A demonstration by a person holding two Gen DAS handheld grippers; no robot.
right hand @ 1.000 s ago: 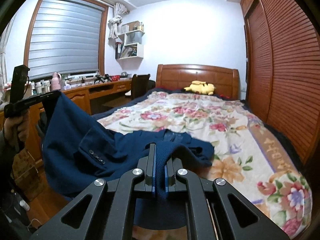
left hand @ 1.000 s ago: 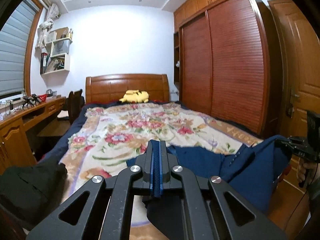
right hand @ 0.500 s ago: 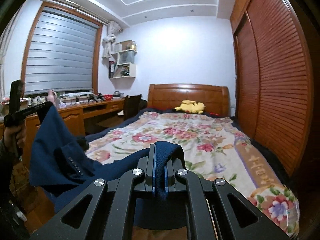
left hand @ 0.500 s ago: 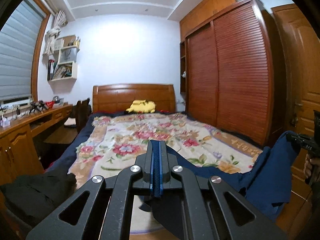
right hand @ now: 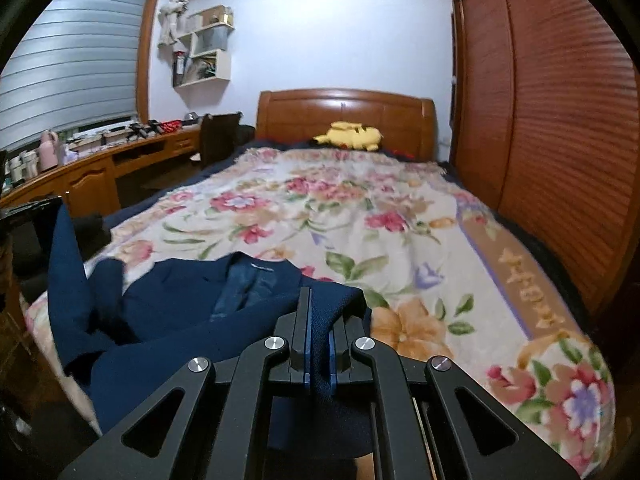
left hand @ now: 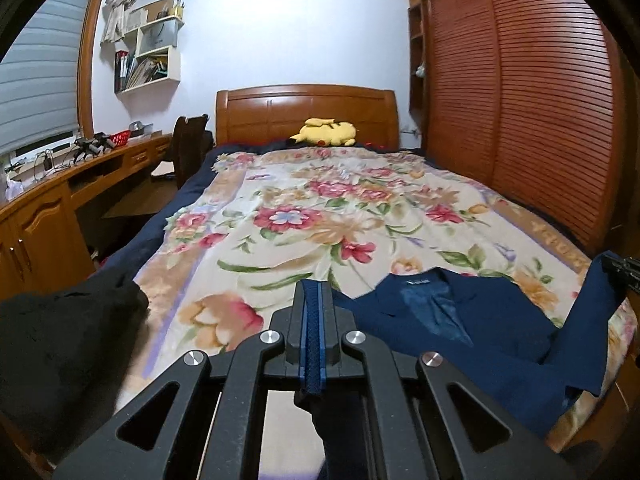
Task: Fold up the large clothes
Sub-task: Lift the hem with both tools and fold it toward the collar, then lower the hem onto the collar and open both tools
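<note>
A navy blue suit jacket (left hand: 472, 320) lies spread across the foot of the bed, collar and lining up; it also shows in the right wrist view (right hand: 192, 308). My left gripper (left hand: 313, 320) is shut on one edge of the jacket. My right gripper (right hand: 318, 332) is shut on the other edge, with cloth bunched between its jaws. The right gripper's tip shows at the far right of the left wrist view (left hand: 624, 272). The left gripper shows at the left edge of the right wrist view (right hand: 28, 216).
The bed carries a floral blanket (left hand: 328, 216) and a yellow plush toy (left hand: 326, 133) by the wooden headboard. A black garment (left hand: 60, 344) lies at the bed's near left corner. A wooden desk (left hand: 48, 208) runs along the left; a slatted wardrobe (left hand: 540, 112) stands right.
Both grippers have lowered and moved forward over the bed. The jacket, held hanging in the air before, now lies laid out on the blanket with its collar showing.
</note>
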